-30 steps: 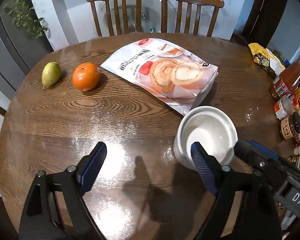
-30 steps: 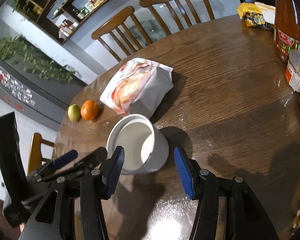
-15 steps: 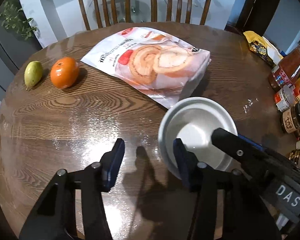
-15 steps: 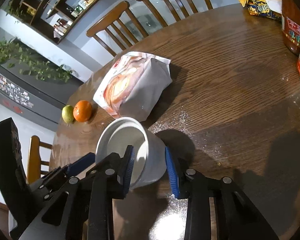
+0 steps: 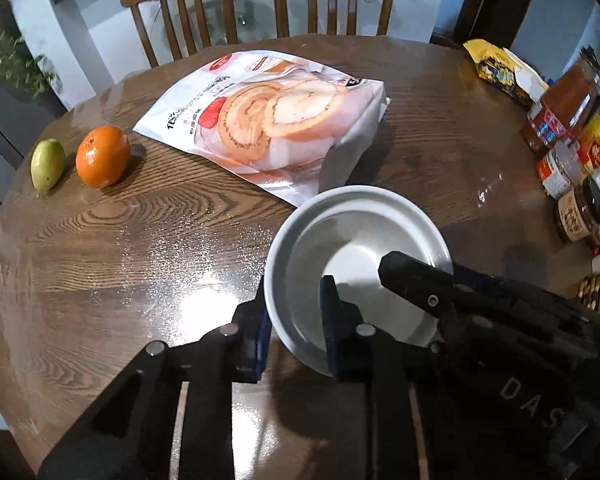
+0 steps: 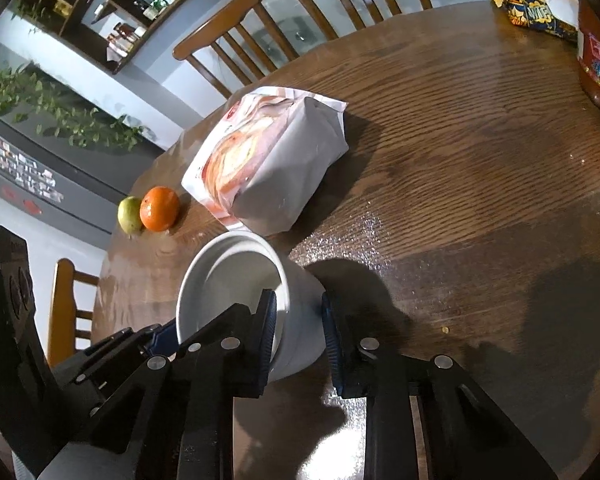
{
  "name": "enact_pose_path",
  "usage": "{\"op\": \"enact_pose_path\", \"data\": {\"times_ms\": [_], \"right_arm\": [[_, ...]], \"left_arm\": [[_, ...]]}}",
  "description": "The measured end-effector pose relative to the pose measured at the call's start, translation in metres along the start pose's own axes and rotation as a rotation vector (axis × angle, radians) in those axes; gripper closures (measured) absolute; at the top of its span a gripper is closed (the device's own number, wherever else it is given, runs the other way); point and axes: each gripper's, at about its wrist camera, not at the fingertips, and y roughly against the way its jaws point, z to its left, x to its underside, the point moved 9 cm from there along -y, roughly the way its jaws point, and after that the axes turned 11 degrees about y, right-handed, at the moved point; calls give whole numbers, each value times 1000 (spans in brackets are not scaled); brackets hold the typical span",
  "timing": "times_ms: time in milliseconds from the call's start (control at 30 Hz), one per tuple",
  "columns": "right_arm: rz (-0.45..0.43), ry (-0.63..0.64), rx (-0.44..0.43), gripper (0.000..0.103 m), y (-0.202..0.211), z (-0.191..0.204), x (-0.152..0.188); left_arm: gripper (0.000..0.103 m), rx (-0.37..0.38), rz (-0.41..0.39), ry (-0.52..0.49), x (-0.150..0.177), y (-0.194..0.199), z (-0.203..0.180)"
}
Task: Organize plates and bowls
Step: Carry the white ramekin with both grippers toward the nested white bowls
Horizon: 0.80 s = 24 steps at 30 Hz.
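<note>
A white bowl [image 5: 356, 256] sits on the round wooden table [image 5: 140, 240], near its front edge; it also shows in the right wrist view [image 6: 236, 280]. My left gripper [image 5: 294, 324] is shut on the bowl's near left rim, one finger inside and one outside. My right gripper [image 6: 298, 324] is shut on the bowl's right wall, one finger inside, one outside. The right gripper's black body [image 5: 480, 300] reaches over the bowl in the left wrist view.
A cake-roll bag [image 5: 276, 120] lies just behind the bowl. An orange [image 5: 102, 156] and a green pear [image 5: 48, 164] sit at the left. Jars and sauce bottles [image 5: 568, 152] crowd the right edge, with a yellow snack bag [image 5: 500, 72] behind. Two chairs [image 5: 260, 0] stand at the far side.
Both grippers moved in on the bowl and closed from wide open onto its rim, the left on its left side, the right on its right side.
</note>
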Motion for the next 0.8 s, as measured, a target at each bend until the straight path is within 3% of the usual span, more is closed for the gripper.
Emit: {"op": "enact_pose_path", "data": {"times_ms": [467,800], "right_arm": [[-56,-47,-20,78,47,21,51],[-94,-9,-12,78,83,51,81]], "left_arm": [[83,9,-56,-72,47,50,-3],[83,4,-121,-84,82,94,5]]}}
